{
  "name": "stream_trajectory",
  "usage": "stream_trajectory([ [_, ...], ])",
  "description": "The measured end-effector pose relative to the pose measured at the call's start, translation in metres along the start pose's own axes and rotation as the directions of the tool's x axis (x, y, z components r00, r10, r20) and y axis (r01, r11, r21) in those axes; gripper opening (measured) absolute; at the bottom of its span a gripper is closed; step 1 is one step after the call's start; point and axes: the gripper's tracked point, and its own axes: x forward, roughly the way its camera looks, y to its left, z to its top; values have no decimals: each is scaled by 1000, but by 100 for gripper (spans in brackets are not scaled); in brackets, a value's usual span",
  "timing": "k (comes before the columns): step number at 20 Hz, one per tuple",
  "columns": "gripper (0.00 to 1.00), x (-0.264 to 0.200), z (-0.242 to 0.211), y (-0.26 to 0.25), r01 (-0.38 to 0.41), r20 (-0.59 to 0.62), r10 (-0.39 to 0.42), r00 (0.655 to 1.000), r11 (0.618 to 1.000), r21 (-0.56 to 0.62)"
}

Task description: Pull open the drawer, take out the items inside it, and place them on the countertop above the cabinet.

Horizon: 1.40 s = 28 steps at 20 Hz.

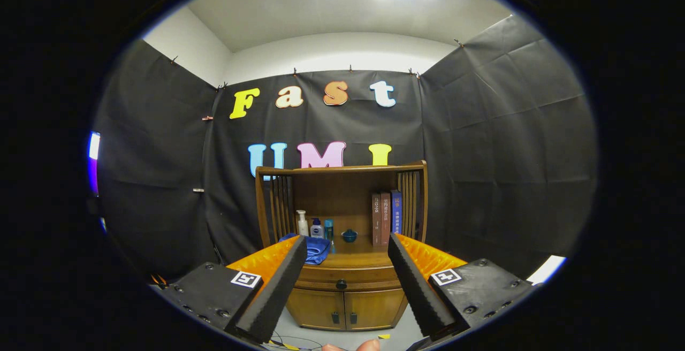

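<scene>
A wooden cabinet point(342, 222) stands against the booth's back wall, some way beyond my fingers. Its drawer point(342, 278) is closed, with a dark round knob point(341, 284) in the middle of its front. My gripper point(347, 245) is open, fingers spread wide, with nothing between them. The countertop point(364, 259) above the drawer lies between the fingertips. On it lie a blue cloth point(317, 249) by the left fingertip, three small bottles point(314, 227), a small blue bowl point(349, 235) and three upright books point(386, 217).
Two small cabinet doors point(345, 308) sit below the drawer. Slatted wooden sides and a top shelf point(342, 169) frame the countertop. Pale floor point(342, 337) lies in front of the cabinet, with thin cables and yellow tape marks. A fingertip of a person's hand point(369, 345) shows below.
</scene>
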Motion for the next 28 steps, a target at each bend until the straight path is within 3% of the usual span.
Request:
stream_trajectory([
  [20,99,3,-6,1,6,-5,-6,1000,1000,-6],
  [28,99,45,-29,21,-51,32,51,998,999,11],
])
